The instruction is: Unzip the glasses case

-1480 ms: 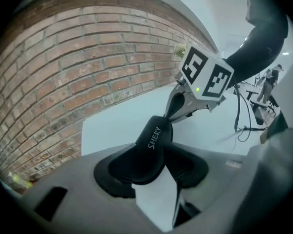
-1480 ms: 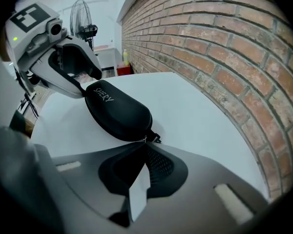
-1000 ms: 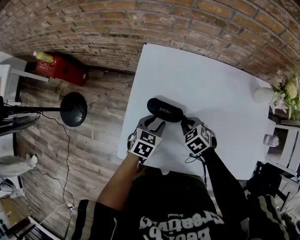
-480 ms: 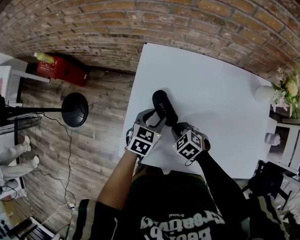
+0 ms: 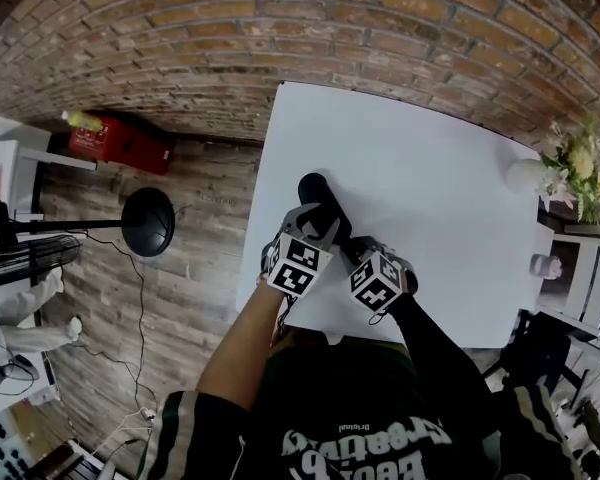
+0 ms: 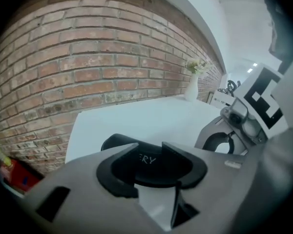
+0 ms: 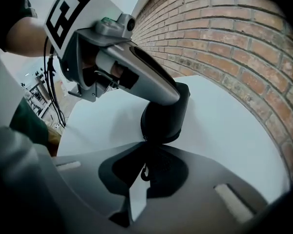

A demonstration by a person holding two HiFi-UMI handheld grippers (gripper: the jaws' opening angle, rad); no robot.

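Note:
The black glasses case (image 5: 314,194) lies slantwise on the white table (image 5: 430,168), near its left front. My left gripper (image 5: 320,222) straddles the case's near half; its jaws are closing and the pads sit against the lettered shell (image 6: 151,161). In the right gripper view, a left gripper finger (image 7: 141,72) lies along the case (image 7: 167,115). My right gripper (image 5: 348,249) is at the case's near end, shut (image 7: 146,143) on the small hooked zipper pull (image 7: 144,172). Its body shows at the right of the left gripper view (image 6: 234,126).
A white vase with flowers (image 5: 533,180) stands at the table's far right corner, a small glass (image 5: 543,266) beyond the right edge. The table's left edge (image 5: 255,218) runs just beside the left gripper. On the floor are a black round stand base (image 5: 147,220) and a red box (image 5: 120,138).
The case has swung from lying across the table to pointing away at a slant. The left gripper has shifted right and up over it; the right gripper has drawn in to the left.

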